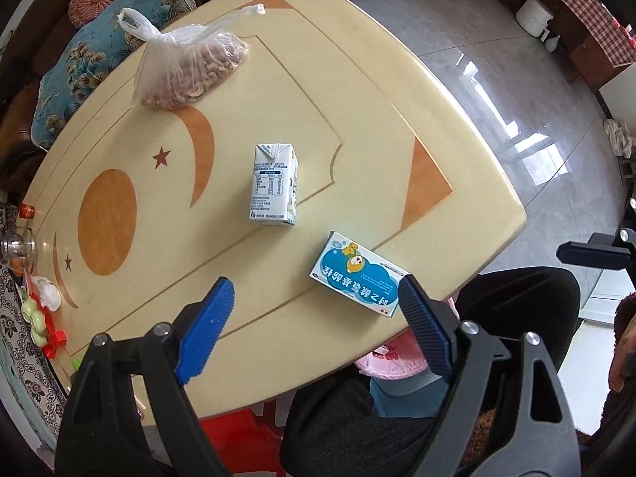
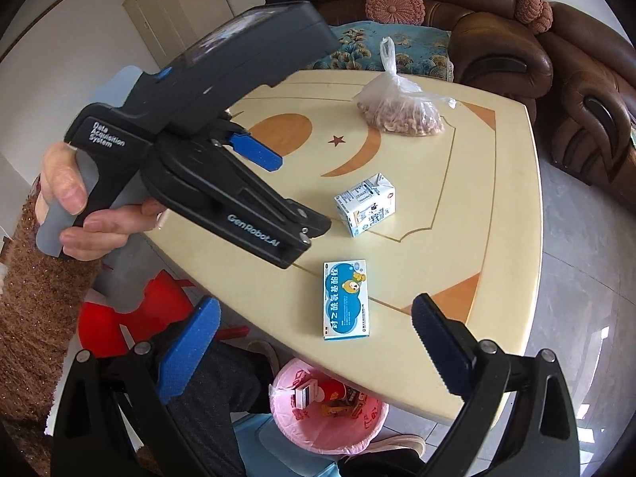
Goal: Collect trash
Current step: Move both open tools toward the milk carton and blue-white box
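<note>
A cream table (image 1: 357, 91) is inlaid with orange shapes: an oval, crescents, corner triangles, and small dark red stars. At its middle stands a white milk carton (image 1: 274, 185) with blue print. Nearer the table's edge lies a blue and white medicine box (image 1: 357, 274) showing a yellow cartoon bear. At the table's far end sits a clear plastic bag (image 1: 187, 67) of pinkish-brown nuts. Below the table's edge, a pink bin liner (image 2: 330, 413).

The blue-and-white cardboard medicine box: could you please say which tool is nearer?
Left. The left tool hovers right beside the box; the right tool sits farther back.
</note>
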Tool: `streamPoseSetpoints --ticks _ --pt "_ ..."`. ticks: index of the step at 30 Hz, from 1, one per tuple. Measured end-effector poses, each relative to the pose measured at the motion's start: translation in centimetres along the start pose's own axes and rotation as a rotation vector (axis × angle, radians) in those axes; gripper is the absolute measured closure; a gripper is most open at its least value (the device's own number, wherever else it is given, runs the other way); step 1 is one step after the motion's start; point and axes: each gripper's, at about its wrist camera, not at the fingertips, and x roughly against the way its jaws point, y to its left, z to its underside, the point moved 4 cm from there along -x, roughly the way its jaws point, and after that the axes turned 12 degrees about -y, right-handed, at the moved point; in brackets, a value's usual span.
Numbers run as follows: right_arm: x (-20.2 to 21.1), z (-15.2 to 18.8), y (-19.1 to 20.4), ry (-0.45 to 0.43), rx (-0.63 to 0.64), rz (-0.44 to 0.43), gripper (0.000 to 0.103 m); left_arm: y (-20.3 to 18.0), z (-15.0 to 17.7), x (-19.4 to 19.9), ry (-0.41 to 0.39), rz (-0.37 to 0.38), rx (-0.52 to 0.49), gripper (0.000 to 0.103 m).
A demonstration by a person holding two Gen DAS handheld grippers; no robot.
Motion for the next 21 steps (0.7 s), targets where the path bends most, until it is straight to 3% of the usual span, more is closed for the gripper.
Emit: streamPoseSetpoints --ticks 8,21 --pt "-3.4 0.7 -1.1 0.044 0.014 -0.001 0.008 -0.1 -2.2 -4.7 0.056 0.022 -0.047 0.021" --pt "-11.2 4.1 -1.8 0.175 0.091 0.005 0.008 2.3 -3.4 -11.6 0.140 0.057 -0.004 0.021"
